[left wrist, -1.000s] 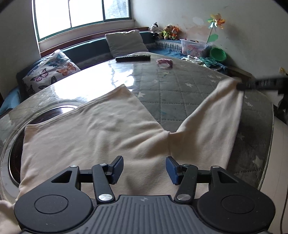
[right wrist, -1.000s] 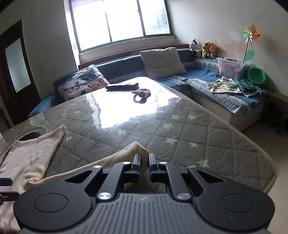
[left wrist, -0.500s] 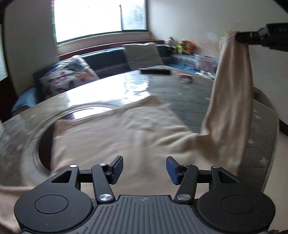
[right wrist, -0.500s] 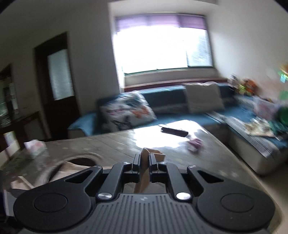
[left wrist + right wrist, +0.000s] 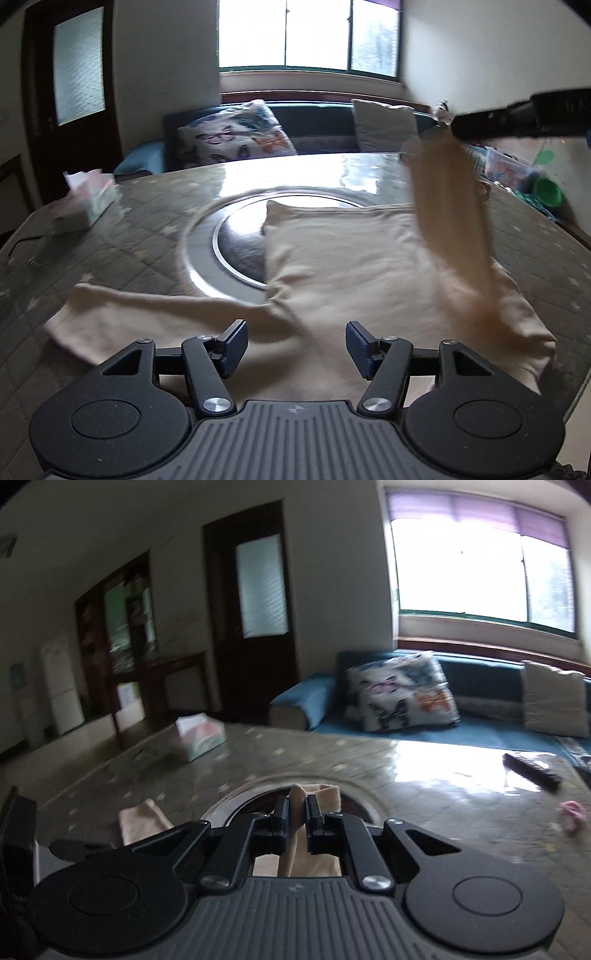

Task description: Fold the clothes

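1. On the quilted table (image 5: 155,236): cream garment (image 5: 343,258) spread flat, partly over a round inset.
2. Above it: right gripper (image 5: 296,812) pinching one raised sleeve (image 5: 450,206).
3. Near the hem: left gripper (image 5: 295,345) spread wide, holding nothing.

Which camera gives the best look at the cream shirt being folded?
The left wrist view: the cream shirt lies spread across the table, one sleeve lifted by the right gripper. The right wrist view shows only the pinched sleeve end and small scraps of fabric.
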Motion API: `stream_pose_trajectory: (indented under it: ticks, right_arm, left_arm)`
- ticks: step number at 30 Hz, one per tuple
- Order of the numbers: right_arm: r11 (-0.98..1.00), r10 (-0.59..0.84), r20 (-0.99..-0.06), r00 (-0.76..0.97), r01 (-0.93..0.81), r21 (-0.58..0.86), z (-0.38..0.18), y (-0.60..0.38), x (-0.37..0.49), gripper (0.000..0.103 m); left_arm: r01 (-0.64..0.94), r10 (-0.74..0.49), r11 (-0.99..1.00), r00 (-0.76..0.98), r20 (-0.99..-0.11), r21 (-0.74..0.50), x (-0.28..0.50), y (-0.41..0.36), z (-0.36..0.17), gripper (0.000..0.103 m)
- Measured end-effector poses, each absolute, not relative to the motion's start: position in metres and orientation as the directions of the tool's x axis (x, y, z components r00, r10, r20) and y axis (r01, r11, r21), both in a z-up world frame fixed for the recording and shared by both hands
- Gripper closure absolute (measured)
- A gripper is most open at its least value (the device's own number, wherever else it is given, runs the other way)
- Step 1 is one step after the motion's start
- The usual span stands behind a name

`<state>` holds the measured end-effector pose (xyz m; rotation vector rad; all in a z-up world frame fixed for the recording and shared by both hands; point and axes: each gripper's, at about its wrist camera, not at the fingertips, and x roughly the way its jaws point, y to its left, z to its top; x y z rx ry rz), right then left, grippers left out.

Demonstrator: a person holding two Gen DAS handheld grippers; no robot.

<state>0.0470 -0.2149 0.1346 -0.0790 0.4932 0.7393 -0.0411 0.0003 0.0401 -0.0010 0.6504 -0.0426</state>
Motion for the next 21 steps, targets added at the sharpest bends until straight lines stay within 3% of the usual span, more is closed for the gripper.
stream_pose_trajectory:
  ticks: [9,16,21]
  right_arm:
    - [0.721,0.598,-0.524,0.607,-0.693,0.021,0.132,-0.223,0.049,0.089]
    - [0.698,0.48,-0.687,0.545,-0.712,-0.076,0.083,-0.233,0.052,0.086]
    - [0.707,0.459,-0.724,0.515,-0.705,-0.052,0.049,-0.239,0.052,0.086]
  left_arm:
    - [0.02,-0.014,1.0,0.803,-0.596,0.003,-0.044,0.004,0.045,0.041]
    - [0.09,-0.078,0.996,0.807,-0.586,-0.009,-0.029,-0.018,0.044,0.042]
    - [0.117,-0.103,0.993,0.792,-0.602,-0.015,-0.018,-0.03,0.037,0.046]
